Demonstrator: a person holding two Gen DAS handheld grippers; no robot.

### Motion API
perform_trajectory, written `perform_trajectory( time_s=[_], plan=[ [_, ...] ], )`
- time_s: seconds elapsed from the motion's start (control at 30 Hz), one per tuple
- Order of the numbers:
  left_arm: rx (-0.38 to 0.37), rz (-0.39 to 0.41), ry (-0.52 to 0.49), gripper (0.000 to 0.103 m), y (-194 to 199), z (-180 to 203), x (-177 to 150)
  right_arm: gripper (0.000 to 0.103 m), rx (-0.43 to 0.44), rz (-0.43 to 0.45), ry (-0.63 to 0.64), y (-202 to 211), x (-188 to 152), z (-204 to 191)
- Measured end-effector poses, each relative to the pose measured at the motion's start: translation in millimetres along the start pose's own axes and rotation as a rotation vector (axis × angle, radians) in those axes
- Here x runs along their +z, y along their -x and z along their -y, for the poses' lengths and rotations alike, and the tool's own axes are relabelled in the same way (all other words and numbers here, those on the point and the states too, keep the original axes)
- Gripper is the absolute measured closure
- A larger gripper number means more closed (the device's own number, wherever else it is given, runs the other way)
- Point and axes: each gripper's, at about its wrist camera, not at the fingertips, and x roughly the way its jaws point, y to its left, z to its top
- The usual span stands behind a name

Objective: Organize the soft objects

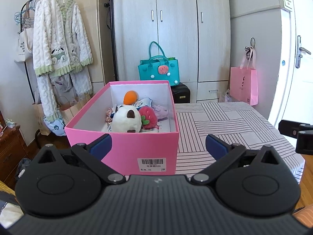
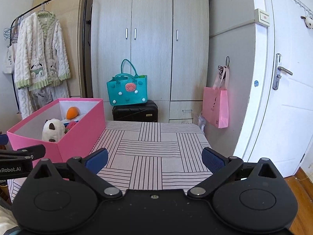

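A pink box (image 1: 125, 148) stands on the striped tablecloth (image 1: 225, 121) at the table's left. Inside lie a white plush with brown ears (image 1: 126, 120), a red strawberry plush (image 1: 149, 115), an orange ball-like toy (image 1: 130, 97), a blue-white packet and a purple soft item. My left gripper (image 1: 158, 146) is open and empty, just in front of the box's near wall. My right gripper (image 2: 154, 159) is open and empty over the bare cloth (image 2: 152, 146), right of the box (image 2: 78, 135). The white plush (image 2: 52, 130) and orange toy (image 2: 72, 113) show there too.
A grey wardrobe (image 2: 150, 39) stands behind the table, with a teal bag (image 2: 127, 92) on a black suitcase (image 2: 135, 112). A pink paper bag (image 2: 216, 105) hangs at right, next to a white door (image 2: 283, 78). A clothes rack with a fluffy robe (image 1: 58, 39) stands at left.
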Motion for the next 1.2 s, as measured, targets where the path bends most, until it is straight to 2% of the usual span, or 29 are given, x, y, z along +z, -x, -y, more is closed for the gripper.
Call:
perform_trajectory(
  time_s=[0.3, 0.63, 1.2],
  plan=[
    [-0.010, 0.010, -0.009, 0.000, 3, 1, -1, 0.000, -0.004, 0.023, -0.005, 7, 0, -2],
    [0.004, 0.028, -0.011, 0.000, 6, 3, -6, 0.000, -0.061, 0.036, 0.011, 10, -10, -10],
    [-0.008, -0.025, -0.011, 0.000, -1, 2, -11, 0.000, -0.088, 0.037, 0.032, 9, -13, -15]
  ],
)
